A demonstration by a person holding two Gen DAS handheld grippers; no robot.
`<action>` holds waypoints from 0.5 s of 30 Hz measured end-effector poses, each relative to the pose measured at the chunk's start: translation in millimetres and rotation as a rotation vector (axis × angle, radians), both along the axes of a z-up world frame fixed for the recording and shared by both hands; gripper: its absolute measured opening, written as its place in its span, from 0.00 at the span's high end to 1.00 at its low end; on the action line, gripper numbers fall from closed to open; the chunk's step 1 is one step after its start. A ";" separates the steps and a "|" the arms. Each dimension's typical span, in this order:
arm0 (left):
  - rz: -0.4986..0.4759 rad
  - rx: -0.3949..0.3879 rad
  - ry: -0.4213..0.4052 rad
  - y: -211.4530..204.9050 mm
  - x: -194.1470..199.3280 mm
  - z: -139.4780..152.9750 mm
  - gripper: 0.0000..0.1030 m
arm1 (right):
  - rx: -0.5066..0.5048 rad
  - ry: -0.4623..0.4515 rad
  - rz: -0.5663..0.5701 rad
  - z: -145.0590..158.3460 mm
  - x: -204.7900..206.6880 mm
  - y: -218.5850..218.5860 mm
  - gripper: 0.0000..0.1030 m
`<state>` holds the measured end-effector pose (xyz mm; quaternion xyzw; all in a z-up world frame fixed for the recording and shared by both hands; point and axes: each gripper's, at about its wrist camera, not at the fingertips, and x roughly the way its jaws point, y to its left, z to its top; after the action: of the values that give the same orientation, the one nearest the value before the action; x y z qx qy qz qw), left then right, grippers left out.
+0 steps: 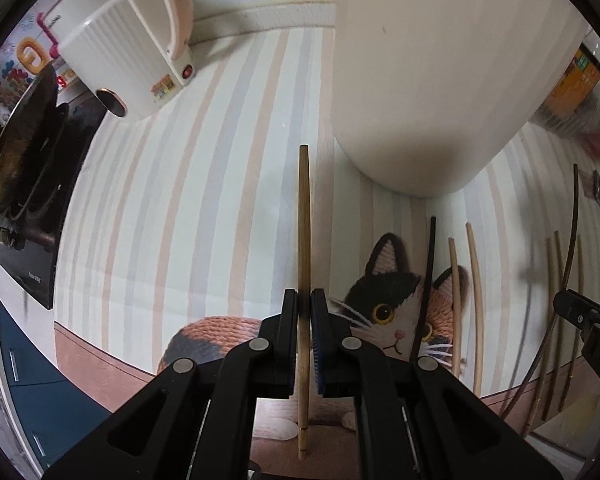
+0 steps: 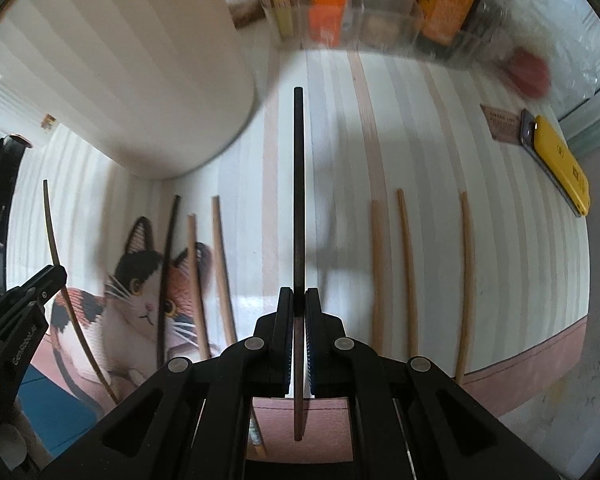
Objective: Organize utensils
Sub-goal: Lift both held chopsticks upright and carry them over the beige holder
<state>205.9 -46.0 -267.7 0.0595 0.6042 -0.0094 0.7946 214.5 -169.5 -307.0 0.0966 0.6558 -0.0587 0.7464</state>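
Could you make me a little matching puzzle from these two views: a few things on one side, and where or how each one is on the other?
Things:
1. light wooden chopstick
2. dark chopstick
3. yellow object
4. white container

States:
A. lying flat at the far right of the striped mat
B. clamped in the right gripper
C. standing upright on the mat, beyond the cat picture
D. clamped in the left gripper

Pairs: 1-D, 2-B, 3-A, 4-C
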 end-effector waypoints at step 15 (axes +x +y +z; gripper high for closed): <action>0.022 -0.027 -0.153 9.4 6.8 54.2 0.96 | 0.014 -0.153 0.008 52.1 2.8 0.9 0.95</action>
<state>212.7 -36.6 -213.6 0.0428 0.5421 -0.0039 0.8392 217.3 -168.6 -255.0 0.1034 0.5975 -0.0437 0.7940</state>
